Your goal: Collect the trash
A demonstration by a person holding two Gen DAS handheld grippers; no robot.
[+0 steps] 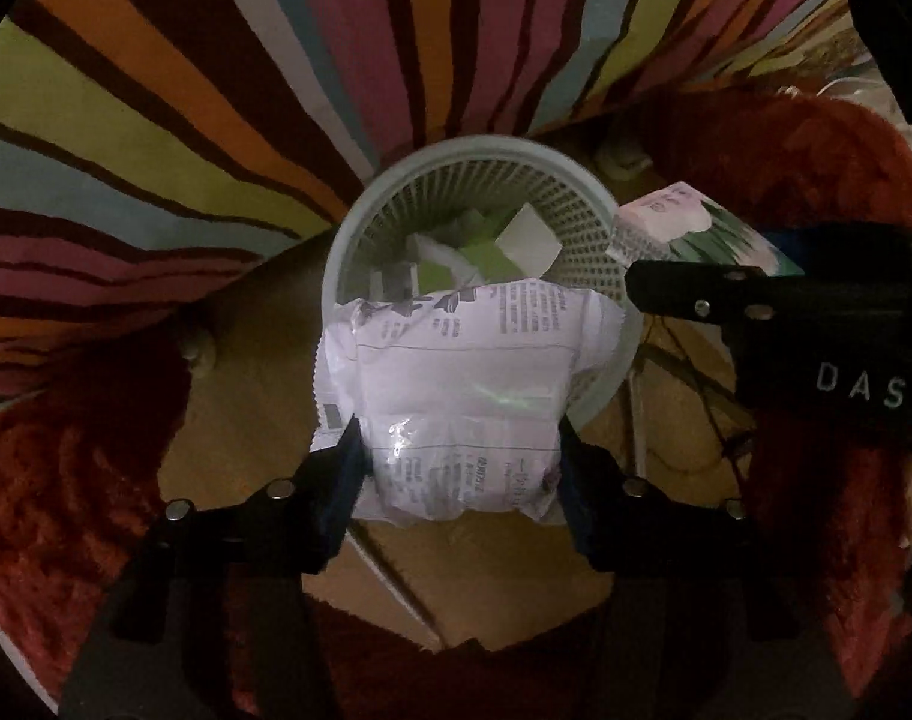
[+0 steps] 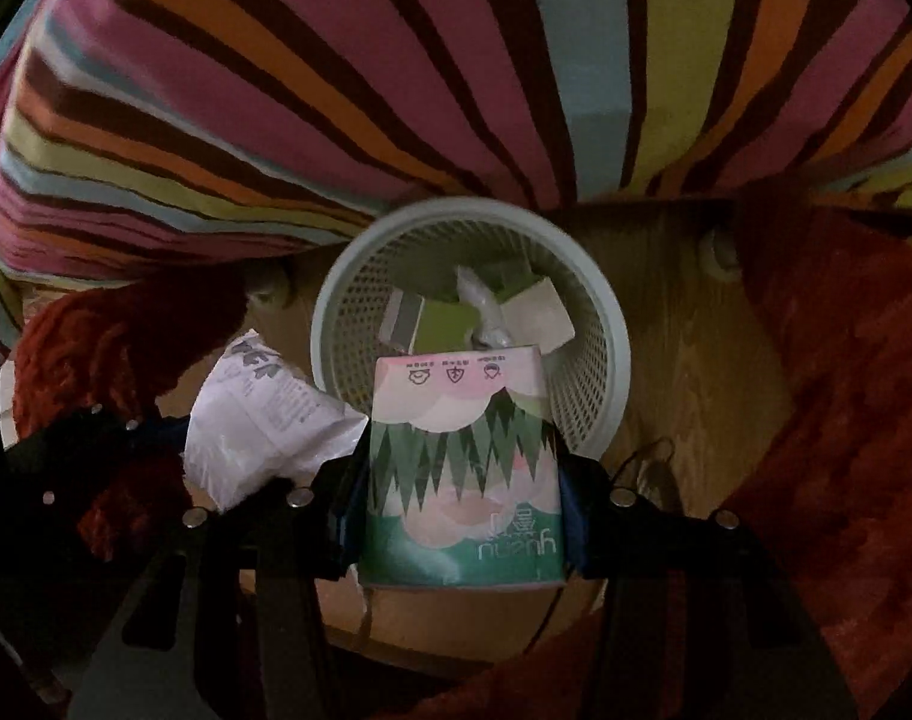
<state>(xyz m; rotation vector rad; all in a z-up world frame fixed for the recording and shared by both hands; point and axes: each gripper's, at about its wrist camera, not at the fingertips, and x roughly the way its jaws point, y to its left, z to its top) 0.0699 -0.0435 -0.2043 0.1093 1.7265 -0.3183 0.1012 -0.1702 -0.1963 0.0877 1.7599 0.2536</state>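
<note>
While over basket (image 1: pixel 348 228) — left tongs (image 1: pixel 456 468) grip white packet (image 1: pixel 468 372) | right tongs (image 2: pixel 459 510) grip tissue pack (image 2: pixel 462 450)

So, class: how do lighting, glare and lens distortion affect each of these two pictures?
Left wrist view: dim, with glare on the white plastic packet; fisheye bends the striped fabric. Right wrist view: equally dark, the green-and-pink pack readable, the basket rim softly blurred, corners black.
</note>
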